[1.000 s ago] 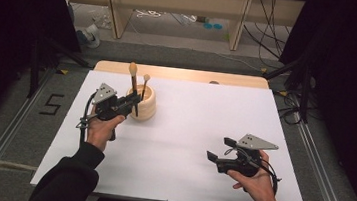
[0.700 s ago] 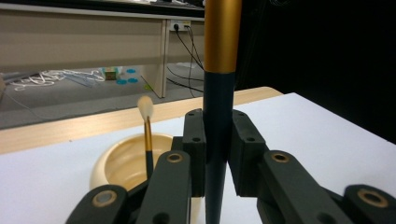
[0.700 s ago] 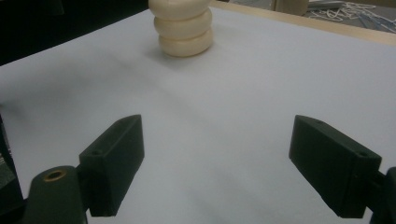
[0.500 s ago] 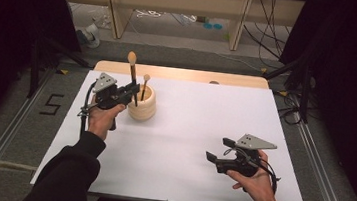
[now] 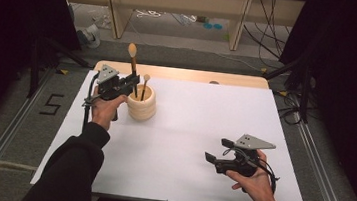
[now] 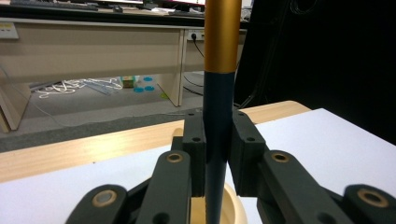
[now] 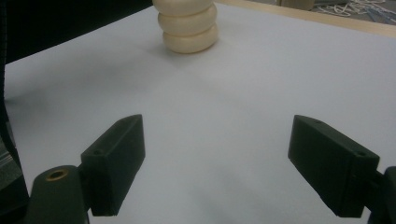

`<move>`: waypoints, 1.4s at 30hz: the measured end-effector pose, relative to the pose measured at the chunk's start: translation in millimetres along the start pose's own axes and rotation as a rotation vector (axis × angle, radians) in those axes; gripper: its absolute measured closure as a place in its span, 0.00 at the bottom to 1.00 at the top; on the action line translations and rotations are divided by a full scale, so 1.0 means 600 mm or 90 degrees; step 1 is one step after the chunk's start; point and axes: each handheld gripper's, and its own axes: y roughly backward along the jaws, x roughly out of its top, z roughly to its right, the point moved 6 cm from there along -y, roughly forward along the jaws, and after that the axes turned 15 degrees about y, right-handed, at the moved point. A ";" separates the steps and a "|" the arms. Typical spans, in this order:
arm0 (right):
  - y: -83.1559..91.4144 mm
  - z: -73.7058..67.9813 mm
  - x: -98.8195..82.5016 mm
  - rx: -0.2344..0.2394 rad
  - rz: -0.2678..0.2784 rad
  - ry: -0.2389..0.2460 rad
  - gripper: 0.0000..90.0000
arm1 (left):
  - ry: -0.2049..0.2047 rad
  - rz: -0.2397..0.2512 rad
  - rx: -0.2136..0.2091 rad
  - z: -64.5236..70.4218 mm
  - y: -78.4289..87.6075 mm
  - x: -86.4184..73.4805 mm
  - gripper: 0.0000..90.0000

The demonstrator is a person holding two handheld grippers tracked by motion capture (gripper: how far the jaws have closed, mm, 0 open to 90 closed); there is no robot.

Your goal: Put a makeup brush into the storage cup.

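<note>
The left claw [image 5: 130, 81] is pinching the dark, smooth round handle of a utensil [image 5: 132, 66] between its two blocky matte-black pads; in the left gripper view the handle [image 6: 218, 116] stands upright between the pads, its upper part sleeved in a satin gold band. In the high view the utensil ends in a pale wooden, rounded head and leans a little, its lower end over the mouth of a holder [image 5: 142, 104]. The holder is a squat, cream-coloured pot with a ribbed wall, like stacked rings, and a smooth finish. A second, shorter stick with a small rounded wooden tip [image 5: 145, 84] stands inside it.

The right claw [image 5: 216, 152] sits low over the near right of the table, well apart from the holder, its two jaws spread wide with nothing between them.

The table [image 5: 205, 113] is covered by a plain white, matte sheet, with a strip of light wood showing at its far edge. Beyond it lies a grey floor with loose cables and pale wooden furniture legs; dark curtains flank both sides.
</note>
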 end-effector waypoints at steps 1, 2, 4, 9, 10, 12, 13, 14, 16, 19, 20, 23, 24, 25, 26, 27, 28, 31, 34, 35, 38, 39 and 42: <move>0.000 0.000 0.000 -0.001 0.002 -0.002 0.22 | 0.000 0.003 0.003 -0.001 -0.002 0.000 0.87; 0.004 0.000 -0.003 0.001 -0.021 -0.006 0.22 | 0.002 0.006 0.005 -0.003 -0.006 0.000 0.87; 0.003 0.001 -0.002 -0.002 -0.011 -0.009 0.22 | 0.005 0.005 0.010 -0.007 -0.011 -0.002 0.87; 0.002 0.002 -0.002 -0.003 -0.009 -0.002 0.22 | 0.004 0.004 0.014 -0.009 -0.021 -0.008 0.87; 0.002 0.002 -0.002 -0.003 -0.009 -0.003 0.22 | 0.005 0.004 0.013 -0.009 -0.022 -0.008 0.87; 0.004 0.001 -0.002 -0.003 -0.015 -0.005 0.22 | 0.005 0.004 0.014 -0.011 -0.024 -0.009 0.87; 0.004 0.002 -0.002 -0.006 -0.013 -0.001 0.22 | 0.005 0.003 0.017 -0.013 -0.025 -0.010 0.87; 0.003 0.002 -0.001 -0.003 -0.007 -0.002 0.22 | 0.004 0.003 0.019 -0.014 -0.025 -0.010 0.87; 0.003 0.002 -0.002 -0.002 -0.008 -0.003 0.22 | 0.010 0.007 0.020 -0.017 -0.027 -0.010 0.87; 0.003 0.002 -0.002 -0.002 -0.008 -0.003 0.22 | 0.008 0.010 0.020 -0.019 -0.030 -0.013 0.87; 0.003 0.002 -0.002 -0.003 -0.009 -0.003 0.22 | 0.006 0.005 0.021 -0.019 -0.031 -0.016 0.87; 0.003 0.002 -0.002 -0.002 -0.012 -0.003 0.22 | 0.001 0.002 0.024 -0.021 -0.037 -0.023 0.87; 0.003 0.002 -0.002 -0.001 -0.009 -0.003 0.22 | -0.002 0.002 0.025 -0.022 -0.038 -0.025 0.87; 0.003 0.001 -0.002 -0.001 -0.009 -0.003 0.22 | -0.007 0.000 0.027 -0.024 -0.038 -0.027 0.87; 0.003 0.000 -0.003 0.002 -0.012 -0.006 0.22 | -0.008 0.002 0.028 -0.026 -0.040 -0.028 0.87; 0.003 0.001 -0.002 0.001 -0.011 -0.004 0.22 | -0.008 0.001 0.028 -0.027 -0.040 -0.030 0.87; 0.003 0.000 -0.002 0.003 -0.012 -0.009 0.22 | -0.007 0.002 0.028 -0.028 -0.041 -0.031 0.87; 0.005 0.001 -0.003 0.004 -0.022 -0.009 0.22 | -0.002 0.002 0.028 -0.029 -0.042 -0.036 0.87; 0.005 0.000 -0.003 0.005 -0.022 -0.008 0.22 | 0.001 -0.005 0.029 -0.032 -0.045 -0.044 0.87; 0.005 0.000 -0.003 0.005 -0.022 -0.008 0.22 | -0.002 -0.009 0.032 -0.034 -0.045 -0.048 0.87; 0.005 0.001 -0.003 0.004 -0.022 -0.007 0.22 | 0.002 -0.011 0.036 -0.039 -0.046 -0.055 0.87; 0.005 0.001 -0.003 0.005 -0.022 -0.007 0.22 | 0.004 -0.011 0.038 -0.041 -0.047 -0.057 0.87; -0.001 0.001 -0.001 0.007 0.002 -0.002 0.22 | 0.010 -0.008 0.045 -0.047 -0.047 -0.060 0.87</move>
